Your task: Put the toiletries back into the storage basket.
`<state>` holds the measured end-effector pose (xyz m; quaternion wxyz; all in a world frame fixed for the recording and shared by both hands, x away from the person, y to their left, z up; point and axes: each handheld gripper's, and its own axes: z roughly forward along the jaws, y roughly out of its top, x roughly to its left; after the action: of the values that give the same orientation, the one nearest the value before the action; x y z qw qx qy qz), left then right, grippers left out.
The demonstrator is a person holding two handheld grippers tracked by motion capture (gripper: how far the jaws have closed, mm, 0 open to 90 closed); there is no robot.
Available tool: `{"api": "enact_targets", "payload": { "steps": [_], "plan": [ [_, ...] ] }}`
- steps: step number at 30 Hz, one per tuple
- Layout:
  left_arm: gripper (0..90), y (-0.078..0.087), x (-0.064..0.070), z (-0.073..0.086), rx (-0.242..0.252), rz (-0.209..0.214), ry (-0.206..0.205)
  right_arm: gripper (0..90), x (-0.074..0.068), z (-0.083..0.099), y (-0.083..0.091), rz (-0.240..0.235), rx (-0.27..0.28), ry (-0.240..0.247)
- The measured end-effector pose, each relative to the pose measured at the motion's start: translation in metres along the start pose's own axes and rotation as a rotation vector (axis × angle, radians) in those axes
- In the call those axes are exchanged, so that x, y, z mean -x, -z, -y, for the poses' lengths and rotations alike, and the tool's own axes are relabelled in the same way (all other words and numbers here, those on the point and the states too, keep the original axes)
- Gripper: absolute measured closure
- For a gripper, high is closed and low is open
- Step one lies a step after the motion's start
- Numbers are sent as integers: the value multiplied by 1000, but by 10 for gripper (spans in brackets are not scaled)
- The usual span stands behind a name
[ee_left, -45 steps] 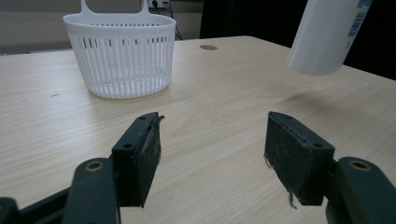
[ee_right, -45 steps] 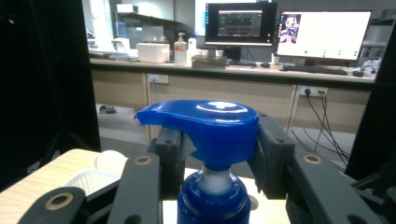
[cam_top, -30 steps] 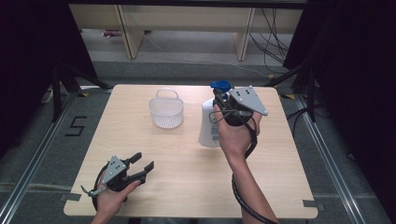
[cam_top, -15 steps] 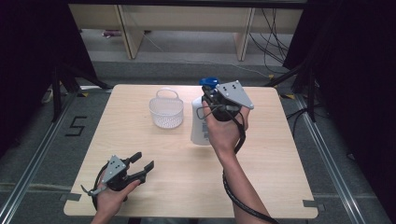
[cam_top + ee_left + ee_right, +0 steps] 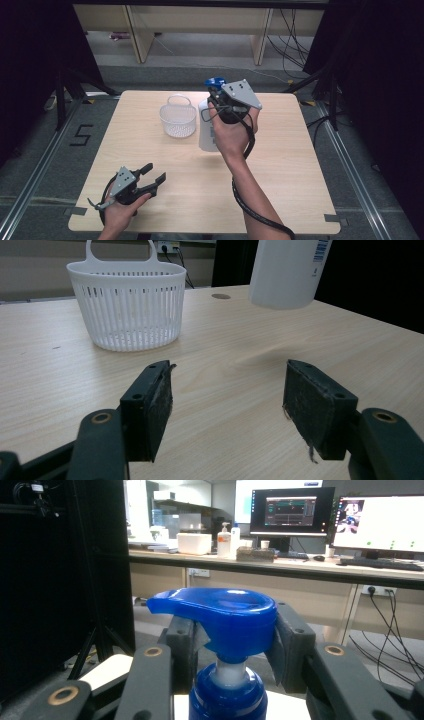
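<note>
Light wooden table (image 5: 300, 165), grey floor (image 5: 45, 165), wooden shelving (image 5: 200, 25), desk with monitors (image 5: 295, 510) behind

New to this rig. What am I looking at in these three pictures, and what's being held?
No robot arm here: a person holds a hand-operated two-jaw gripper in each hand, at a light wooden table.

The high view comes from a fixed camera above the table, looking forward and down. The other two come from small cameras riding on each gripper, looking along its black jaws.

On the table stands a white slatted plastic basket with a loop handle. Beside it is a white pump bottle with a blue pump head.

The right gripper has its jaws closed on the bottle's blue pump. The left gripper view shows the bottle's base with a gap beneath it, so it appears lifted off the table.

The left gripper is near the table's front left corner, jaws open, holding nothing.
</note>
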<state>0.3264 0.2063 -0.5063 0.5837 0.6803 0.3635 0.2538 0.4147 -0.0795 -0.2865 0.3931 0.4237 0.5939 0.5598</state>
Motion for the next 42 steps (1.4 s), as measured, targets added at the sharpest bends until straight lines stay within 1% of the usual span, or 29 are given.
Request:
{"api": "enact_targets", "payload": {
  "steps": [2, 8, 9, 10, 11, 13, 14, 15, 18, 19, 20, 21, 22, 23, 24, 25, 26, 29, 30, 31, 32, 34, 35, 36, 38, 39, 40, 41, 42],
  "plan": [
    [355, 0, 0, 0, -2, 1, -1, 602, 0, -1, -2, 0, 6, 12],
    [355, 0, 0, 0, -1, 1, -2, 603, -4, -3, -6, -5, 12, 13],
    [356, 0, -1, 0, 9, 9, -8, 603, -5, -3, -7, -7, 11, 6],
    [356, -1, -1, 0, 21, 16, 2, 602, -6, -4, -7, -7, 9, 7],
    [356, 1, 0, -1, -1, -1, 6, 602, -6, -5, -8, -4, 15, 11],
    [356, 0, -1, -1, 4, 3, 2, 603, -9, -7, -8, -13, 15, 9],
    [356, 0, -1, -1, 3, 3, 3, 602, -9, -8, -9, -7, 18, 13],
    [356, -2, -1, 0, 23, 18, 2, 602, -10, -9, -9, -13, 17, 6],
    [356, -2, -2, -1, 24, 19, -7, 603, -11, -12, -10, -15, 25, 0],
    [357, 1, -1, -1, 1, 2, 3, 602, -11, -13, -11, -13, 33, 7],
    [357, 1, -1, -1, 4, 6, 0, 603, -13, -13, -11, -19, 27, -4],
    [357, 1, -1, -1, 5, 4, 4, 602, -14, -14, -12, -21, 29, -6],
    [357, 2, -1, -1, 6, 4, 3, 602, -13, -14, -13, -15, 34, 7],
    [358, 2, -2, -1, 5, 4, 2, 603, -15, -15, -14, -18, 29, -2],
    [357, 2, -3, -1, 10, 6, -8, 602, -15, -15, -15, -15, 31, 1],
    [358, 0, -4, -1, 30, 18, -7, 603, -16, -16, -16, -19, 30, 0],
    [358, 3, -2, -1, 6, -4, 12, 602, -17, -17, -17, -23, 27, 3],
    [358, 3, -3, -1, 5, -6, 12, 602, -18, -18, -20, -22, 26, 7],
    [358, 3, -3, -1, 6, -3, 8, 602, -20, -19, -22, -30, 24, 0],
    [358, 1, -5, -1, 31, 14, -2, 603, -21, -19, -22, -30, 22, -7],
    [358, 1, -5, -1, 30, 13, 0, 603, -22, -19, -25, -28, 30, 1],
    [358, 1, -5, -1, 29, 11, 0, 602, -22, -20, -27, -28, 28, 12],
    [358, 3, -3, -1, 5, -6, 13, 603, -24, -21, -29, -31, 26, 0],
    [358, 3, -3, -1, 7, -3, 10, 602, -25, -21, -30, -32, 24, -5],
    [358, 3, -3, 0, 4, -3, 9, 603, -24, -22, -33, -30, 28, 8],
    [358, 1, -5, 0, 29, 15, -5, 602, -25, -22, -34, -32, 27, -4],
    [358, 1, -5, 0, 28, 13, -3, 602, -26, -23, -36, -31, 22, -8],
    [358, 1, -5, 0, 29, 11, -3, 602, -25, -24, -37, -28, 25, 7],
    [358, 3, -4, -1, 6, -6, 12, 602, -26, -25, -38, -28, 24, -3]
  ]
}}
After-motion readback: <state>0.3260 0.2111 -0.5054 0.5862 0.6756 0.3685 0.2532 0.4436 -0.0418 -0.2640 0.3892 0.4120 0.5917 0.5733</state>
